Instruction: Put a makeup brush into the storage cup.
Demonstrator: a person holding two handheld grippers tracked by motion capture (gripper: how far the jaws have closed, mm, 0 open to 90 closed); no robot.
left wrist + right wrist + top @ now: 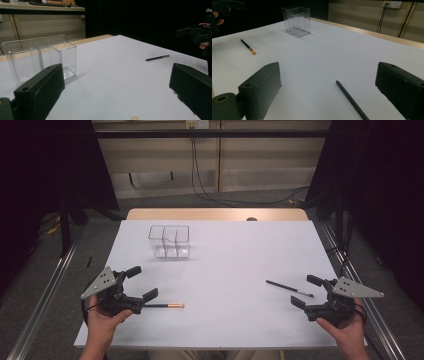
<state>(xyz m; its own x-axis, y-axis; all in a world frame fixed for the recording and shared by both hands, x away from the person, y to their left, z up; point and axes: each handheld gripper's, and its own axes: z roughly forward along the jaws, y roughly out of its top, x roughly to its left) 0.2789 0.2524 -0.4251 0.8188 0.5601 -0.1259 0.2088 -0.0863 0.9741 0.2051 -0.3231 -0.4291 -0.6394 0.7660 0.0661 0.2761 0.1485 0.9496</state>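
Two open grippers (141,282) (306,292), brushes (164,306) (290,288) nearby

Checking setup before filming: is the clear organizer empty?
Empty: the clear organizer stands upright, its see-through compartments holding nothing; both brushes lie on the table.

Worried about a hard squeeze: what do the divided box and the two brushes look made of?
The box looks like clear rigid plastic, glossy and see-through. Both brushes, one black, one orange-tipped, seem to have thin dark handles, plastic or lacquered wood.
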